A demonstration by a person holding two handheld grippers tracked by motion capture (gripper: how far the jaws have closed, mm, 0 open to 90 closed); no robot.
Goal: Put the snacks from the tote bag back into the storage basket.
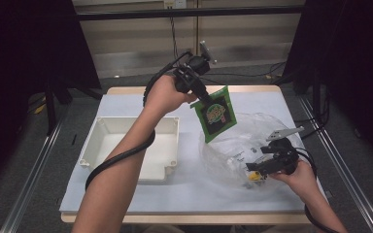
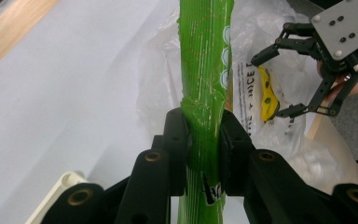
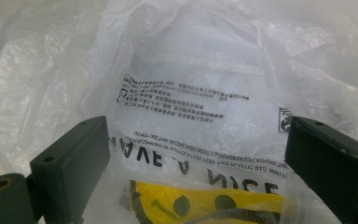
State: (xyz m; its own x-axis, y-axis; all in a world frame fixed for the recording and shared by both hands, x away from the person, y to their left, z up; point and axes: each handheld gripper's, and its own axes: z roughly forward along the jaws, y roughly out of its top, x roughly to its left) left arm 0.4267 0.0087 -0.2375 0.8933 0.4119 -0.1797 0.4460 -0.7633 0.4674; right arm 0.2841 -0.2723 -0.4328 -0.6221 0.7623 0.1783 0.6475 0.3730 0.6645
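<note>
The left claw (image 1: pixel 207 101) pinched the top edge of a green snack packet (image 1: pixel 217 115), its jaws closed flat on the foil, and held it in the air above the far rim of a clear plastic bag (image 1: pixel 243 141). In the left gripper view the packet (image 2: pixel 205 74) hung edge-on, pressed between both pads. The bag lay crumpled on the right half of the desk (image 1: pixel 189 187), printed with black text and a yellow smiley. The right claw (image 1: pixel 258 171) rested low at the bag's near edge with its jaws spread wide; in the right gripper view the bag's film (image 3: pixel 191 107) lay between them, untouched by either pad. A white tray (image 1: pixel 93 138) sat on the left of the desk, well apart from the bag, with bare desk between them and along the near edge.
</note>
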